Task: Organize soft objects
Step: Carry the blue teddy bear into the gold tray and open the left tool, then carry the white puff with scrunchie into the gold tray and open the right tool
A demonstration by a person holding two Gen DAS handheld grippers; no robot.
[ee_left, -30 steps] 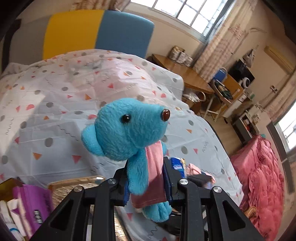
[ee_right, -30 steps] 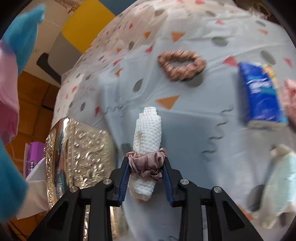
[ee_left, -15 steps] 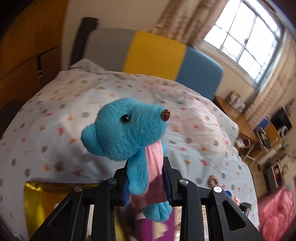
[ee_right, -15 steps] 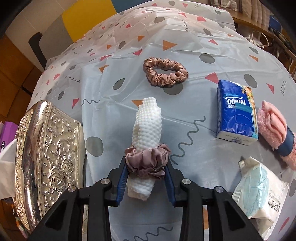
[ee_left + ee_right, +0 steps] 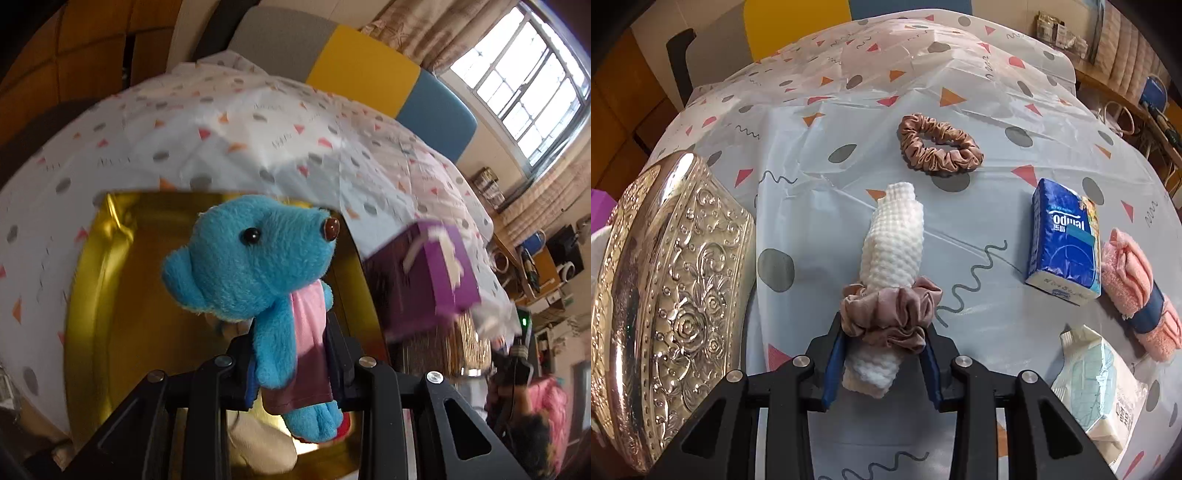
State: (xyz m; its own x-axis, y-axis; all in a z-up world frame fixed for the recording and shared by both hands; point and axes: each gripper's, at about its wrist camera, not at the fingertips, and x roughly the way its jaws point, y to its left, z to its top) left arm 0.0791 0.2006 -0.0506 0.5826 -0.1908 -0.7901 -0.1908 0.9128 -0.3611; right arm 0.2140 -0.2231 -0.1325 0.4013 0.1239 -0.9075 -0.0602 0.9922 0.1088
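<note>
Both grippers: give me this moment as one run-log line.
left gripper: shut on blue plush toy, over gold box | right gripper: shut on white towel roll | loose scrunchie: on table

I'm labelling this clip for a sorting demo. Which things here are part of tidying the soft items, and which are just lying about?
Job in hand:
- blue plush bear with pink scarf, clamped in left gripper
- white knitted roll with mauve scrunchie, clamped in right gripper
- gold tin
- brown satin scrunchie
- pink rolled towel

Lying about:
- blue tissue pack
- purple box
</note>
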